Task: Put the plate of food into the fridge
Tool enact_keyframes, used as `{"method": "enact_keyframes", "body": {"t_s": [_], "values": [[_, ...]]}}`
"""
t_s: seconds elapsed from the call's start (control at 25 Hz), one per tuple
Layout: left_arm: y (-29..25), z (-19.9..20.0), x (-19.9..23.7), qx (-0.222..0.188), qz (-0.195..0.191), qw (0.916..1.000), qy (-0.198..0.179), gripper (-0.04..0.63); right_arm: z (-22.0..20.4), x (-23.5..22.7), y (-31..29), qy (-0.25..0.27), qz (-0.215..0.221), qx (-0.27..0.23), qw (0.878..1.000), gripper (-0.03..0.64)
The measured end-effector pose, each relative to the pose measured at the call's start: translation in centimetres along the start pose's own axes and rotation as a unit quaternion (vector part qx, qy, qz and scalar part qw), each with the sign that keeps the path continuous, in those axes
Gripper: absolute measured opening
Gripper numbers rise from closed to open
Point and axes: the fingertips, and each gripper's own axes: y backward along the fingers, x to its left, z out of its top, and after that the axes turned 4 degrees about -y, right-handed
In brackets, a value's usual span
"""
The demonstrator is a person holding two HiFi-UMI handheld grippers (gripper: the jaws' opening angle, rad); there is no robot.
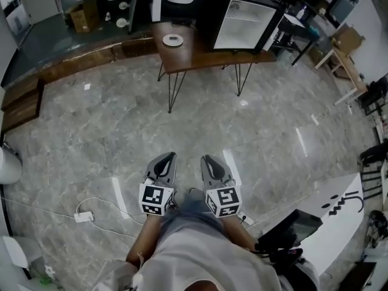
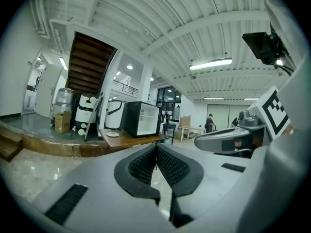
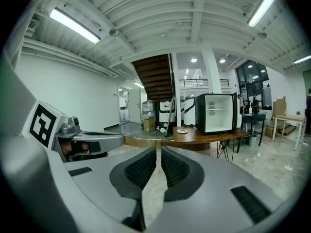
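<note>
A white plate of food (image 1: 173,40) rests on a wooden table (image 1: 182,56) far ahead of me; it also shows small as the plate (image 2: 112,134) in the left gripper view and the plate (image 3: 182,131) in the right gripper view. Beside it stands a black mini fridge (image 1: 241,22) with a glass door, the same fridge (image 2: 142,119) (image 3: 216,113) in both gripper views. My left gripper (image 1: 167,159) and right gripper (image 1: 208,160) hang side by side above the floor, close to my body. Both are shut with nothing between the jaws.
Grey marble floor (image 1: 121,132) stretches between me and the table. A raised wooden step (image 1: 73,62) runs along the left. A white power strip (image 1: 83,216) with cable lies on the floor at left. A white desk (image 1: 336,217) stands at right, chairs and tables further back right.
</note>
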Motion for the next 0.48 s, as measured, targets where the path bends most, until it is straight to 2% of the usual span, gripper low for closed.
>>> {"method": "enact_keyframes", "body": {"t_s": [0.24, 0.48], "values": [[-4.1, -1.7, 5.8, 0.018, 0.012, 0.9996, 0.016, 0.018, 0.0, -0.3, -7.2, 0.004, 0.013, 0.013, 1.000, 0.021], [-14.2, 2.5, 12.1, 0.038, -0.005, 0.9993, 0.002, 0.018, 6.2, -4.4, -19.0, -0.004, 0.033, 0.008, 0.999, 0.021]]}}
